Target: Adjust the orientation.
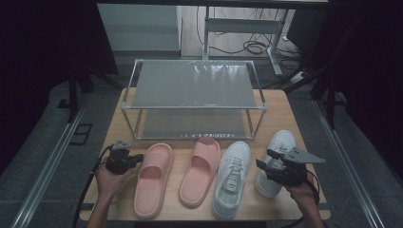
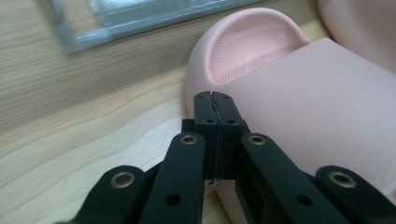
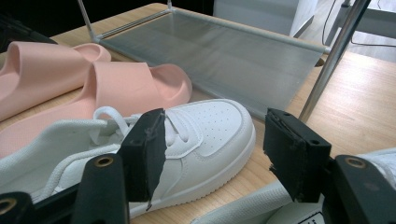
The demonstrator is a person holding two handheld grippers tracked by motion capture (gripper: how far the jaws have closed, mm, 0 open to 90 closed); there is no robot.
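The left gripper (image 1: pixel 134 158) sits at the near left of the wooden table (image 1: pixel 280 111), held in the person's left hand (image 1: pixel 108 179), its jaws pressed fully together with nothing between them. Their tips lie just beside the left edge of the left pink slipper (image 1: pixel 153 179); in the left gripper view the closed tips (image 2: pixel 215 100) rest at the slipper's side (image 2: pixel 299 98), near the toe opening, though whether they touch it cannot be told.

The right gripper (image 1: pixel 267 159) is held in the right hand (image 1: pixel 303 192) at the near right, jaws spread wide and empty. It hovers over the right white sneaker (image 1: pixel 275 161), which lies directly beneath it. In the right gripper view the gap between the jaws (image 3: pixel 212 149) frames the toe of the left white sneaker (image 3: pixel 201 135), which lies just ahead and to that gripper's left.

Between the left slipper and the sneakers lies the second pink slipper (image 1: pixel 201 171), close beside both.

Beyond both grippers and all four shoes stands a two-tier shoe rack (image 1: pixel 192 85) with a metal frame and grey shelves, both shelves bare.
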